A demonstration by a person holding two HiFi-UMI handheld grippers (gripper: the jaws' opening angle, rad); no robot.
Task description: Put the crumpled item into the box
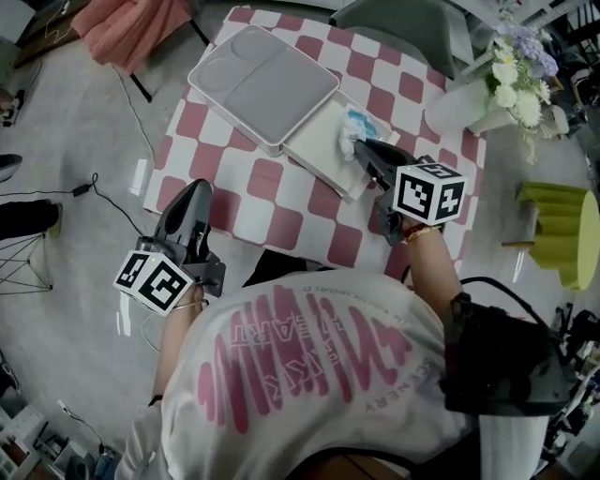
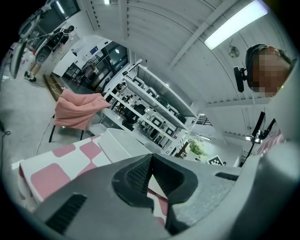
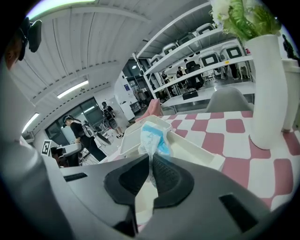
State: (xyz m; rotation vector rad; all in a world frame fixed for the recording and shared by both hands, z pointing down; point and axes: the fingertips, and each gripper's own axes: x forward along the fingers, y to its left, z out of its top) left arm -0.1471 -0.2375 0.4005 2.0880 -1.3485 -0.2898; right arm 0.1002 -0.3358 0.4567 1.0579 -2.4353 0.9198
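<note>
The crumpled item (image 1: pixel 354 124), a blue and white wad (image 3: pixel 152 137), is pinched between the fingertips of my right gripper (image 1: pixel 359 148), which is shut on it (image 3: pixel 151 159). It hangs just over the shallow white box (image 1: pixel 323 155) on the checkered table; the box's bare floor (image 3: pixel 192 152) lies right behind the wad. The box's grey-topped lid (image 1: pixel 262 82) lies open next to it, to the far left. My left gripper (image 1: pixel 190 217) hovers at the table's near left edge, shut with nothing between its pads (image 2: pixel 150 161).
A pink and white checkered cloth (image 1: pixel 281 202) covers the table. A white vase with flowers (image 1: pixel 487 98) stands at the far right corner, tall and close in the right gripper view (image 3: pixel 265 89). A pink-draped chair (image 1: pixel 131 28) and cables lie on the floor to the left.
</note>
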